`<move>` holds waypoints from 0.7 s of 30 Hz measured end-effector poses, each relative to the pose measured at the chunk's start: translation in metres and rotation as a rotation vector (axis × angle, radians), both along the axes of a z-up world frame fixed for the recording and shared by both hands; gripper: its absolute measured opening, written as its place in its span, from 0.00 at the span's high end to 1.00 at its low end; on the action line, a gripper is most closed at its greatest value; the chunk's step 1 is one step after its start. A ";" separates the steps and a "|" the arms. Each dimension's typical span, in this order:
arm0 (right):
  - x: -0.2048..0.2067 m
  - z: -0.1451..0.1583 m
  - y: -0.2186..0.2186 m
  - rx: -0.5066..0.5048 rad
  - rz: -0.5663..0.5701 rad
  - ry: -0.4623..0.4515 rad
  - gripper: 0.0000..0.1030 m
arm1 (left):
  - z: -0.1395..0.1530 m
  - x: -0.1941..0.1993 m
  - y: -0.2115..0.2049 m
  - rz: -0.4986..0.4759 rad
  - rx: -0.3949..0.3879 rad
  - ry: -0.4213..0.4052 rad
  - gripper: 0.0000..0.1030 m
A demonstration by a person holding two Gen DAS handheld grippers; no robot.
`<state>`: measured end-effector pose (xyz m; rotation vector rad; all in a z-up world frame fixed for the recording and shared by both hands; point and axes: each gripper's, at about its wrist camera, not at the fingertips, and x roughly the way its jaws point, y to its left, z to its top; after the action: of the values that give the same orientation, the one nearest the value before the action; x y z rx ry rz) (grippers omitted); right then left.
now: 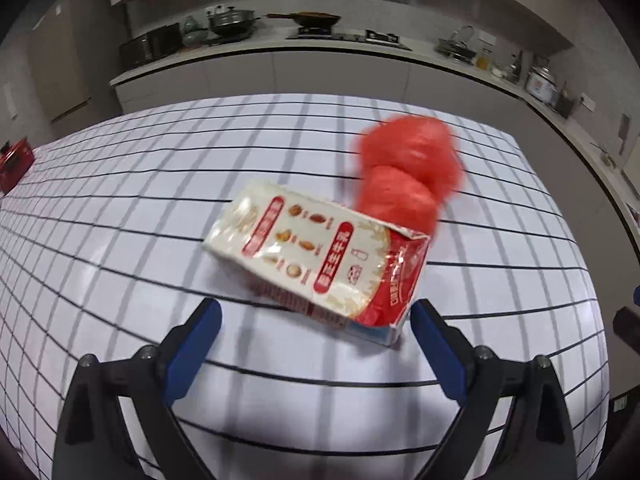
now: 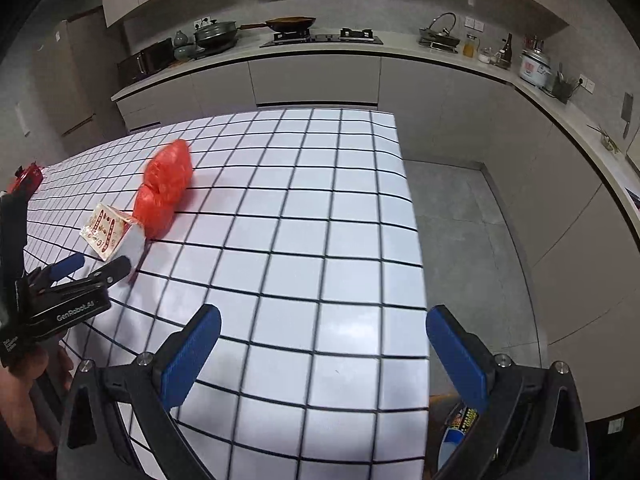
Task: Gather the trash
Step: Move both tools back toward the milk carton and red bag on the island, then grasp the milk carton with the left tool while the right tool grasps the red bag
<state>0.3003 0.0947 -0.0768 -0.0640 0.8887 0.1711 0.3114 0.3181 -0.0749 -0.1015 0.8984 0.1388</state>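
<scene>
The bench [image 2: 320, 216], a white top ruled with a black grid, carries everything here; its far edge faces the kitchen counter [image 2: 320, 54] along the back wall, and its right edge drops to grey floor [image 2: 472, 240]; near the left half of the bench, well in from the far edge, lies a red plastic bag [image 1: 408, 168], bunched into two lumps and blurred in the left wrist view; touching its near end lies a cream and red carton [image 1: 316, 260], flat on its side with printed nuts and red labels uppermost, its torn-open end toward the bag; the left tongs [image 1: 316, 320] stand wide apart just short of the carton, one blue pad near its left end and the other close beside its right corner, gripping nothing; in the right wrist view the same tongs [image 2: 96, 266] show from the side with their tips at the carton's near end; the right tongs [image 2: 324, 340] also stand wide apart over bare grid toward the bench's right edge, well apart from bag and carton, holding nothing; at the far left edge of the bench sits a small red object [image 1: 14, 162], too cut off to identify.
</scene>
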 end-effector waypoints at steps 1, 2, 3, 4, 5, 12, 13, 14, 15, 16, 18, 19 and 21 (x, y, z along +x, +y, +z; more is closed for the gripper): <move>0.002 0.000 0.006 0.004 0.008 -0.001 0.00 | 0.000 -0.003 0.012 0.021 0.010 0.001 0.07; 0.003 0.000 0.012 0.008 0.017 0.000 0.00 | 0.000 -0.006 0.020 0.037 0.013 0.001 0.07; 0.004 0.000 0.020 0.010 0.028 0.000 0.00 | 0.000 -0.010 0.033 0.062 0.014 0.003 0.07; 0.004 -0.001 0.029 0.011 0.043 -0.001 0.00 | 0.001 -0.015 0.045 0.089 0.008 0.001 0.07; 0.005 -0.001 0.037 0.013 0.055 -0.002 0.00 | 0.003 -0.019 0.052 0.107 -0.009 -0.004 0.07; 0.014 -0.010 0.076 0.013 0.099 0.008 0.00 | 0.011 -0.015 0.030 0.054 -0.121 -0.026 0.07; 0.015 -0.011 0.079 0.012 0.100 0.008 0.00 | 0.010 -0.009 0.023 0.042 -0.116 -0.026 0.07; 0.016 -0.012 0.081 0.007 0.101 0.011 0.00 | 0.009 -0.004 0.018 0.038 -0.103 -0.026 0.07; 0.017 -0.013 0.082 0.002 0.100 0.012 0.00 | 0.006 0.006 0.015 0.046 -0.076 -0.015 0.07; 0.018 -0.015 0.082 -0.004 0.097 0.014 0.00 | 0.001 0.014 0.016 0.052 -0.070 0.005 0.07; 0.022 -0.019 0.080 -0.002 0.080 0.026 0.00 | -0.010 0.029 0.021 0.066 -0.063 0.038 0.07; 0.025 -0.020 0.078 0.003 0.073 0.028 0.00 | -0.015 0.034 0.024 0.073 -0.051 0.059 0.07; 0.030 -0.022 0.080 -0.001 0.063 0.030 0.00 | -0.014 0.033 0.034 0.053 -0.048 0.046 0.09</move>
<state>0.3302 0.1745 -0.0986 -0.0907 0.9173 0.2303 0.3440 0.3519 -0.0885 -0.1671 0.9455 0.1693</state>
